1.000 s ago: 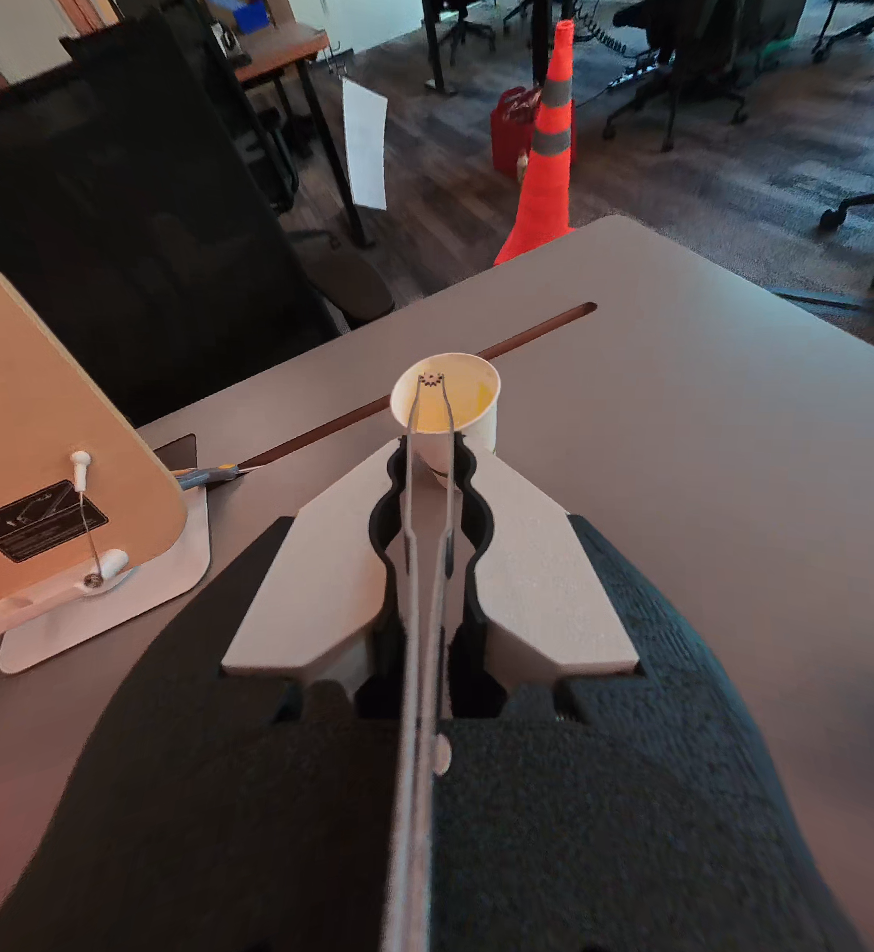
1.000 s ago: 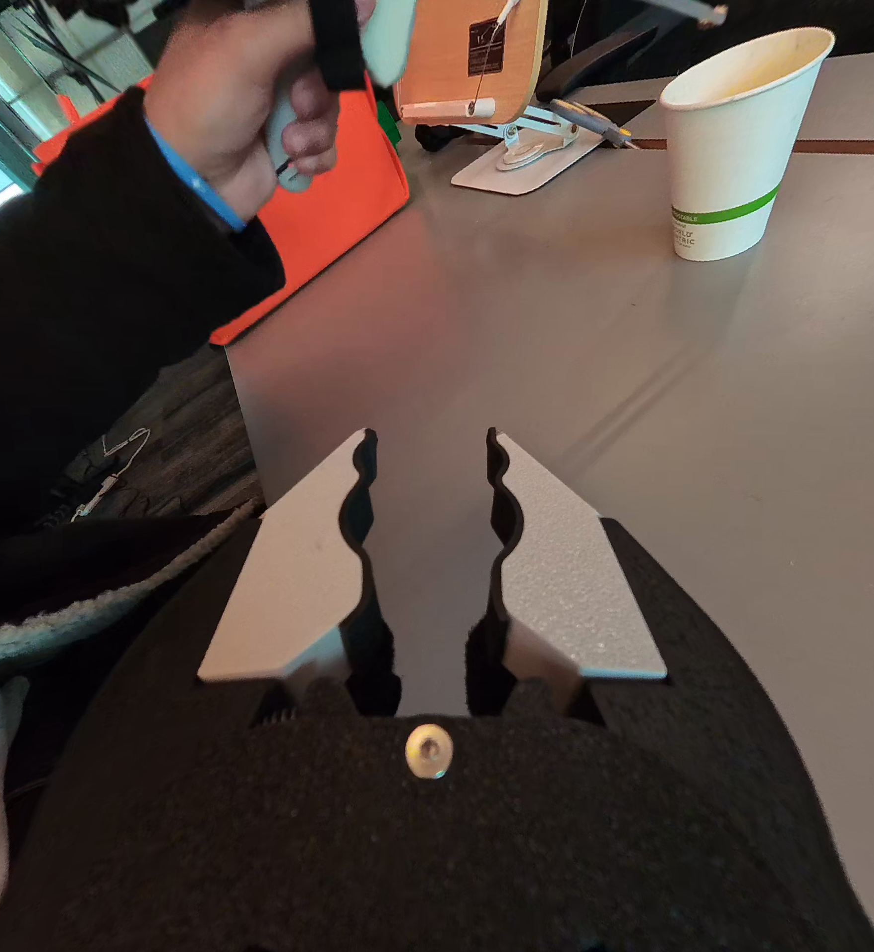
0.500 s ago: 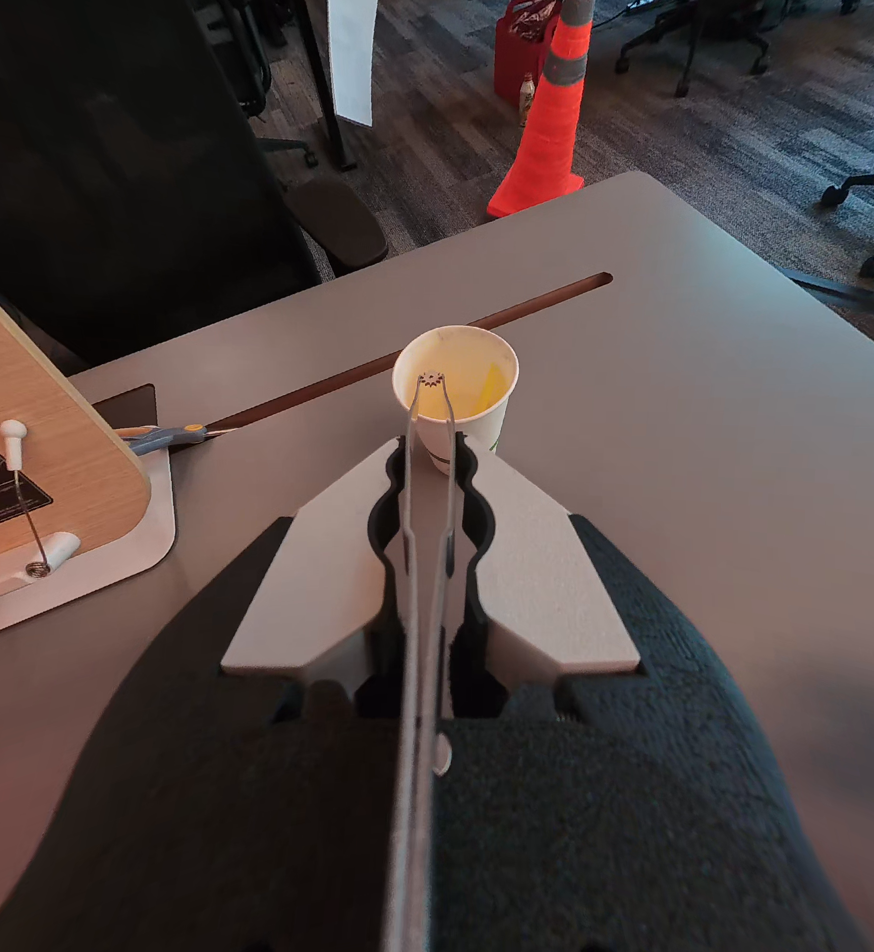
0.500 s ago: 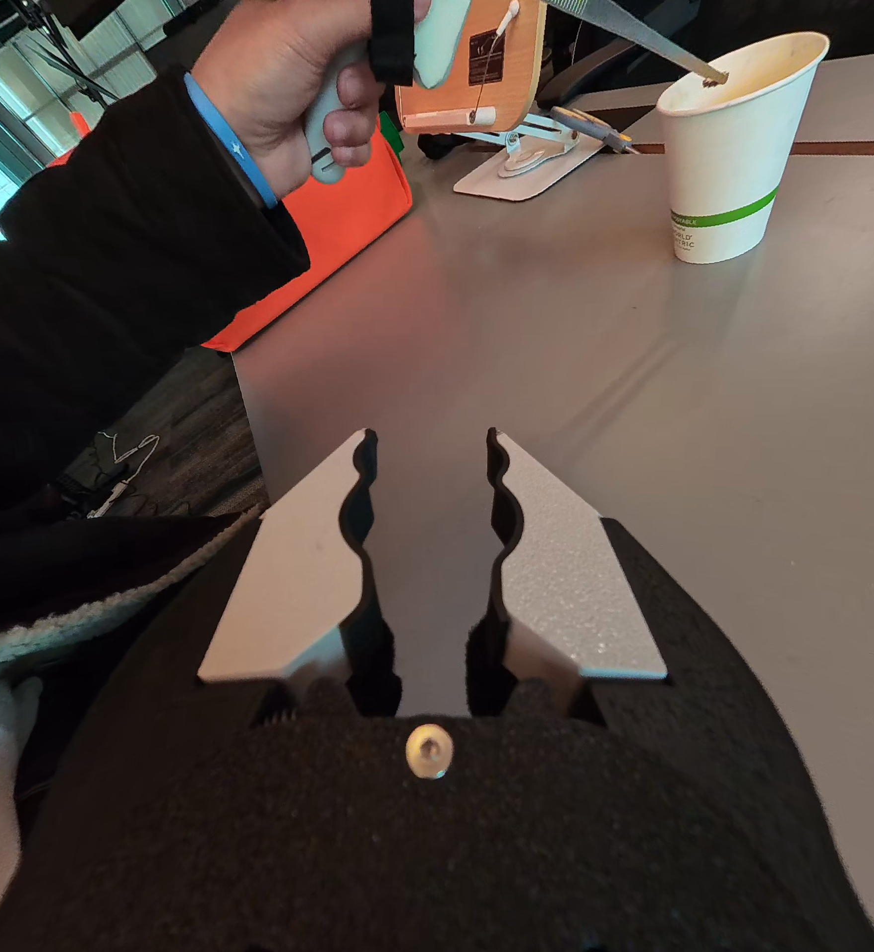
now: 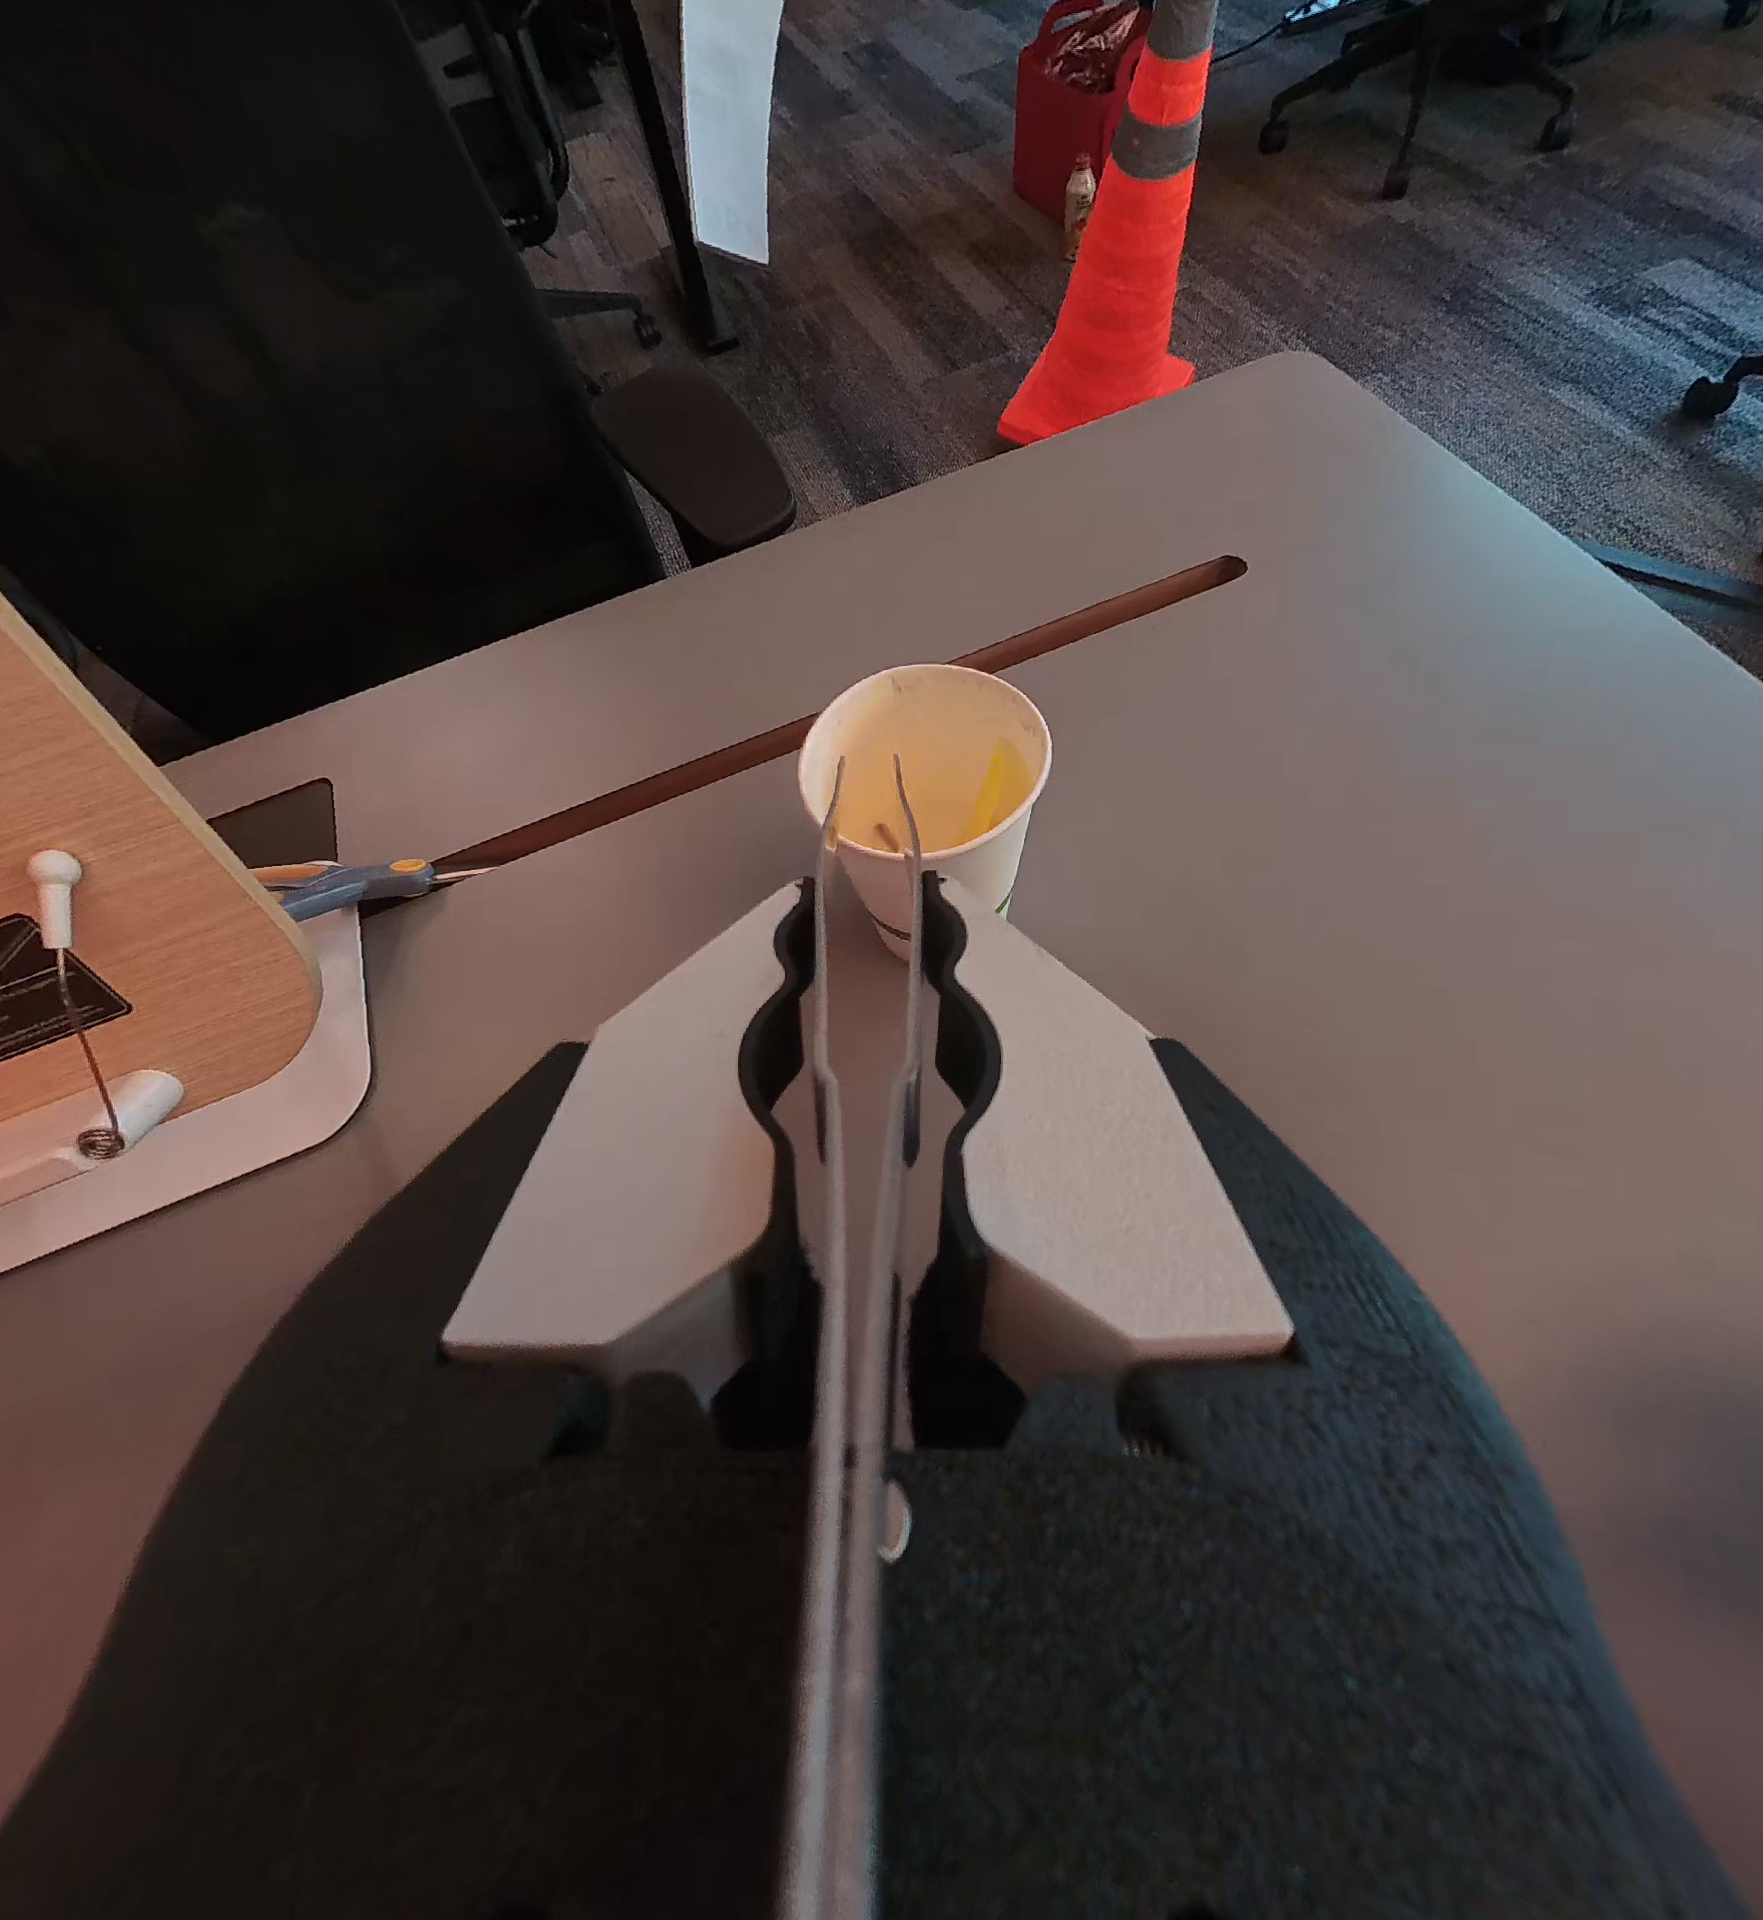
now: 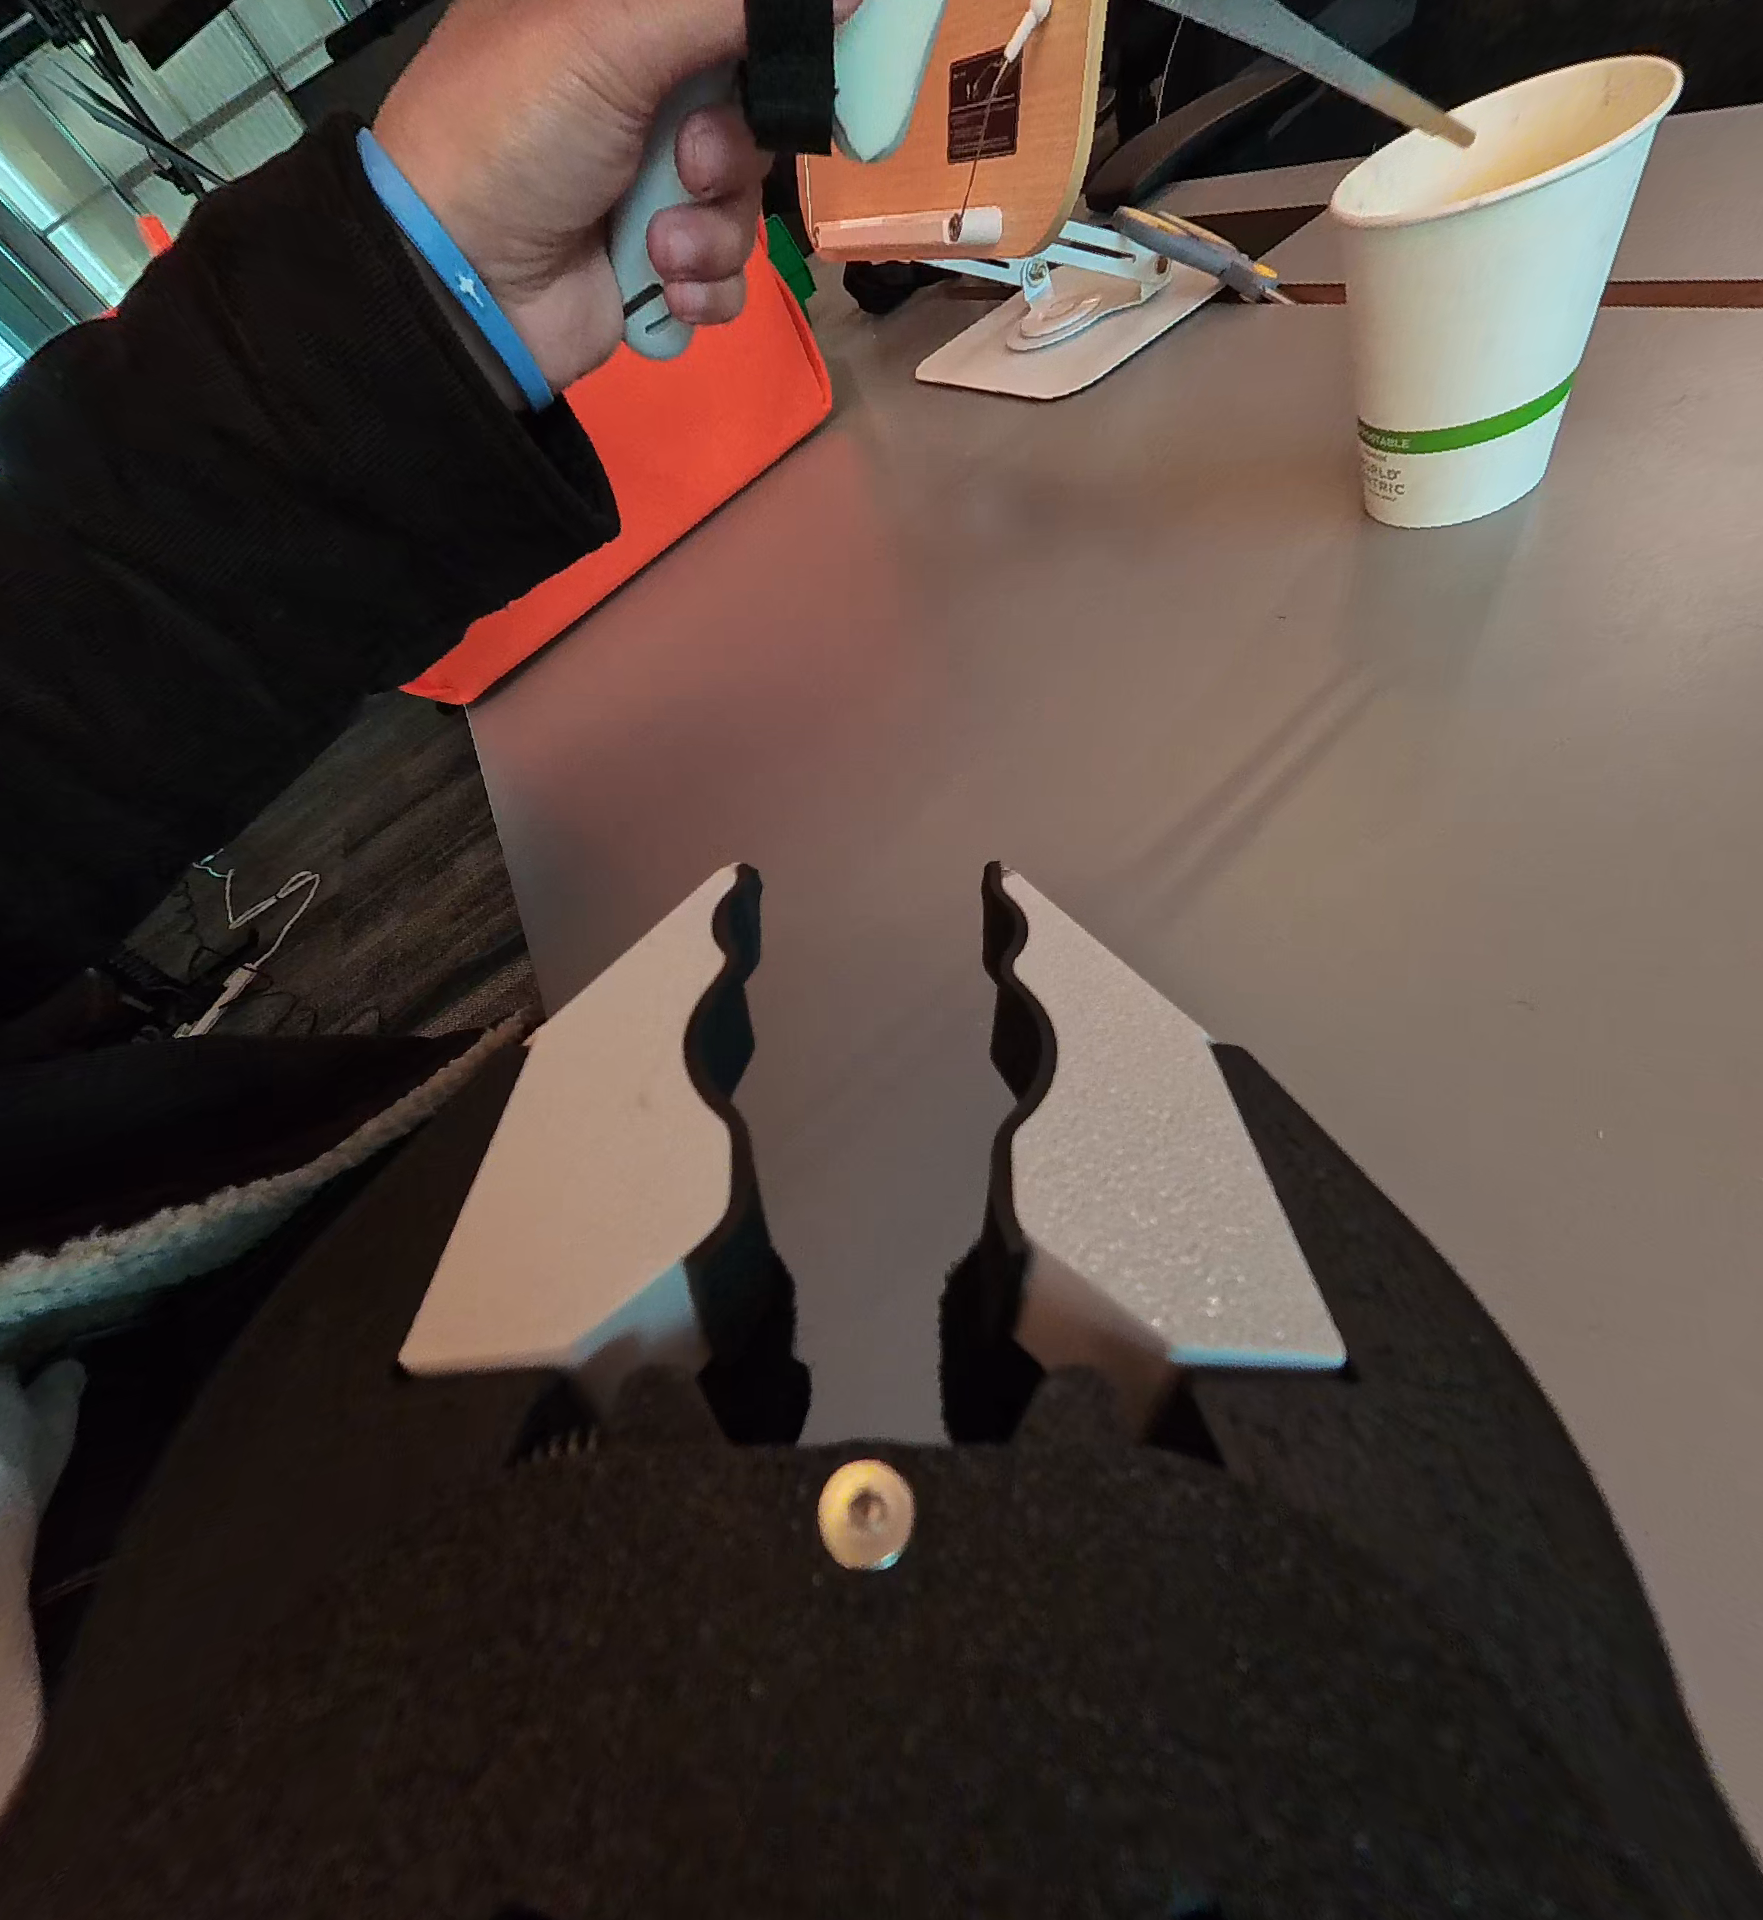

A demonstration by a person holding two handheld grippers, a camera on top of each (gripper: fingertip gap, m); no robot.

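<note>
My left gripper [image 5: 869, 888] is shut on a pair of thin metal tweezers [image 5: 827, 1039]. The tweezer tips stand apart over the mouth of a white paper cup [image 5: 996, 883] with a green band. A small dark piece [image 5: 885, 832] lies inside the cup beside a yellow scrap [image 5: 996, 795]. The right wrist view shows the cup [image 6: 1479, 343] at the far right, the tweezers [image 6: 1376, 94] dipping over its rim, and a person's hand [image 6: 565, 177] on the left gripper's handle. My right gripper [image 6: 869, 883] is open and empty, low over the grey table [image 6: 1272, 831].
A wooden board on a white stand [image 5: 77, 883] sits at the left, with a blue-handled tool [image 5: 357, 883] beside it. A long slot [image 5: 1064, 623] runs across the table behind the cup. A black chair [image 5: 233, 312] and an orange cone [image 5: 1126, 260] stand beyond the far edge. Spacing between my two grippers at the tips: around 30 cm. The yellow scrap [image 5: 996, 795] is about 12 cm from my left fingertips. The right camera catches it too, in the right wrist view [image 6: 1461, 174]. To the cup [image 6: 1479, 343]: left tips about 15 cm, right tips about 30 cm.
The tweezer tips held a small toothed piece above the cup. They have now spread apart and the piece lies in the cup. The left gripper moved a little lower. The right gripper stayed still.
</note>
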